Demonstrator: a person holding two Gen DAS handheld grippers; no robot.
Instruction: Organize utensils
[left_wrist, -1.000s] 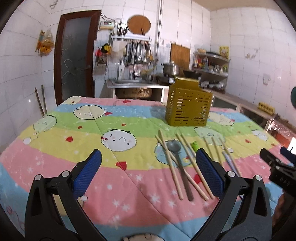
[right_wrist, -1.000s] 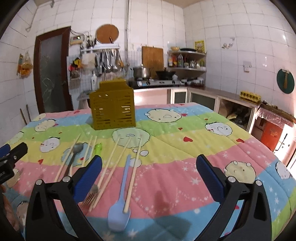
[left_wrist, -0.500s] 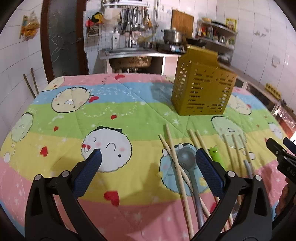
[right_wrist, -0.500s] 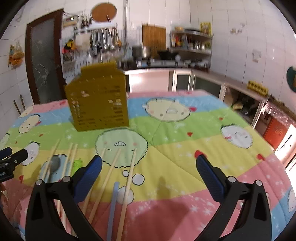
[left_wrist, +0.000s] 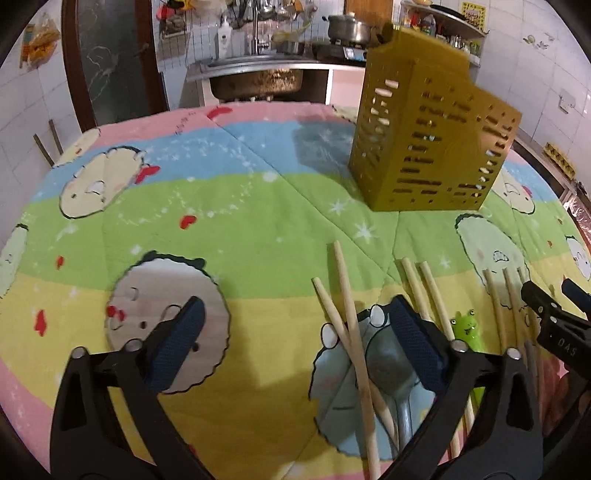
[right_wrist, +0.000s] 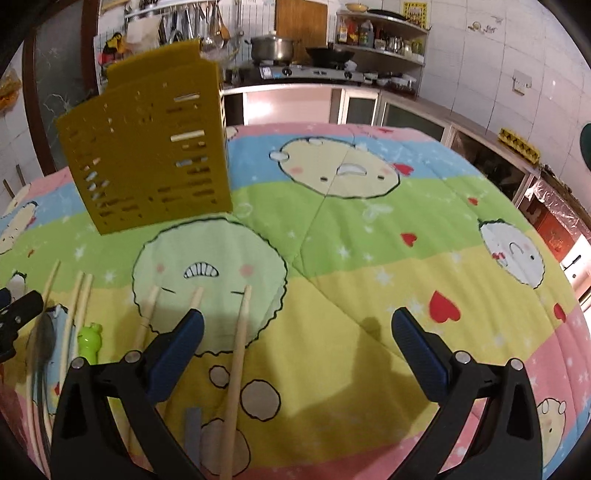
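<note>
A slotted yellow utensil holder (left_wrist: 428, 133) stands on the patterned cloth; it also shows in the right wrist view (right_wrist: 147, 147). Several wooden chopsticks (left_wrist: 351, 332) lie in front of it, two crossed over a grey metal spoon (left_wrist: 391, 373). A green frog-topped utensil (left_wrist: 466, 328) lies to their right. My left gripper (left_wrist: 295, 347) is open and empty, low over the crossed chopsticks and spoon. My right gripper (right_wrist: 295, 347) is open and empty, with a chopstick (right_wrist: 238, 354) and a blue handle (right_wrist: 192, 428) between its left finger and the middle.
The quilted cartoon cloth (right_wrist: 369, 229) covers the whole table. Behind it are a sink counter (left_wrist: 258, 70), a stove with a pot (right_wrist: 273, 48) and shelves. The other gripper's tip shows at the right edge of the left wrist view (left_wrist: 550, 314).
Both grippers have moved forward and down toward the utensils; the holder and chopsticks now look much larger and closer. Both stay open.
</note>
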